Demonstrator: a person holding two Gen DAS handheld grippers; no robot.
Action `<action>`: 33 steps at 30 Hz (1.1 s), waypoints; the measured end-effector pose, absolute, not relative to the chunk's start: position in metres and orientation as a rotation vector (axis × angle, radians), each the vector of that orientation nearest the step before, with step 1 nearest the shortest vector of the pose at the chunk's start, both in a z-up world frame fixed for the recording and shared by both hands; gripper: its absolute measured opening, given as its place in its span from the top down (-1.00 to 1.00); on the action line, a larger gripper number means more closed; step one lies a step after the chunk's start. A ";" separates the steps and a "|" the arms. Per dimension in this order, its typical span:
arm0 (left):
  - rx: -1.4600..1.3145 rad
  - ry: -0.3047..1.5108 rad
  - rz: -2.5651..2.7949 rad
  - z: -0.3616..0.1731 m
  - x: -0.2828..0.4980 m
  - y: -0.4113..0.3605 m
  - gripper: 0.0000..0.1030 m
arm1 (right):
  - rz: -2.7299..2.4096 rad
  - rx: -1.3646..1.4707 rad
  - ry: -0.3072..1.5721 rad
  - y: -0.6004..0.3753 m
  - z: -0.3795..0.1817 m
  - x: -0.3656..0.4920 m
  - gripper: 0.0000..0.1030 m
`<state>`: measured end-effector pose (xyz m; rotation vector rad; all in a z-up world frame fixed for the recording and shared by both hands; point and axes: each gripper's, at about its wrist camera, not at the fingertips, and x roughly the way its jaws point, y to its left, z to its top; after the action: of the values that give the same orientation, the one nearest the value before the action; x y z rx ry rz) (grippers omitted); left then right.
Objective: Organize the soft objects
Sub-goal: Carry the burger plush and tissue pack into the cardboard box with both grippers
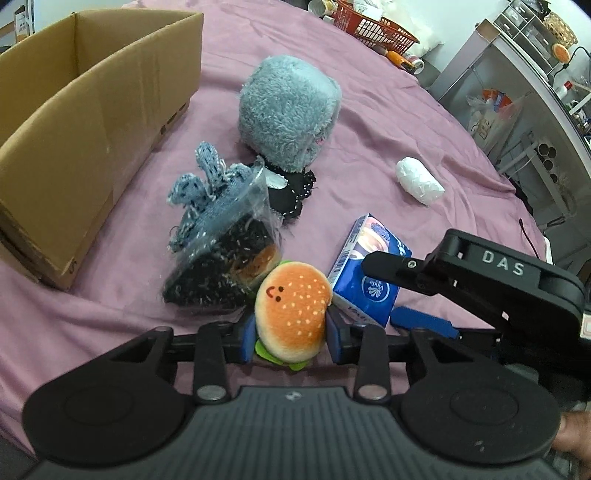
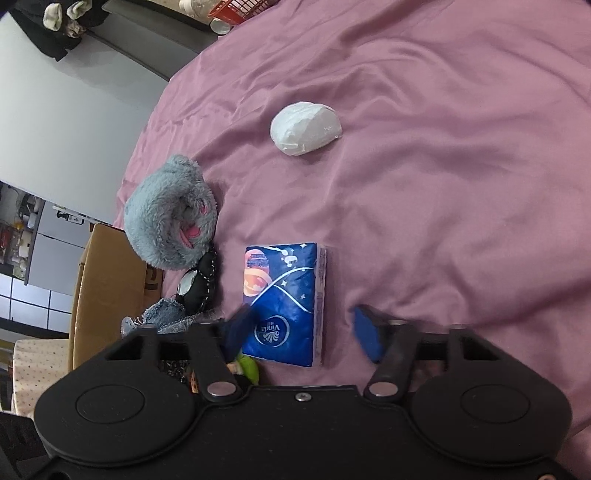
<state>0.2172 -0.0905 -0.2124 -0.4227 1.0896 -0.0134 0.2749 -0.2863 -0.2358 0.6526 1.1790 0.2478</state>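
My left gripper point(image 1: 291, 332) is shut on a plush hamburger toy point(image 1: 293, 308) with a smiling face, low over the pink sheet. My right gripper point(image 2: 303, 328) is open, its blue pads either side of a blue Vinda tissue pack point(image 2: 286, 295), which also shows in the left wrist view point(image 1: 365, 273). The right gripper's body point(image 1: 480, 280) reaches in from the right in the left wrist view. A fluffy blue-grey plush point(image 1: 288, 110) lies beyond, with a denim toy in clear wrap point(image 1: 218, 221) and a black fabric piece point(image 1: 291, 192) in front of it.
An open cardboard box point(image 1: 85, 122) stands at the left on the pink sheet point(image 1: 369, 122). A white wrapped roll point(image 1: 419, 181) lies to the right. A red basket point(image 1: 373, 22) and cups sit at the far edge. Shelves stand at the right.
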 end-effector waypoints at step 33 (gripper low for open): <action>-0.356 0.871 -0.092 -0.110 0.167 -0.031 0.30 | 0.195 0.581 0.938 -0.264 -0.111 0.183 0.56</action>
<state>0.1670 -0.0312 -0.1102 -0.3557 0.8714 -0.0920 0.1831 -0.2637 -0.1111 0.5812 0.9379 0.1955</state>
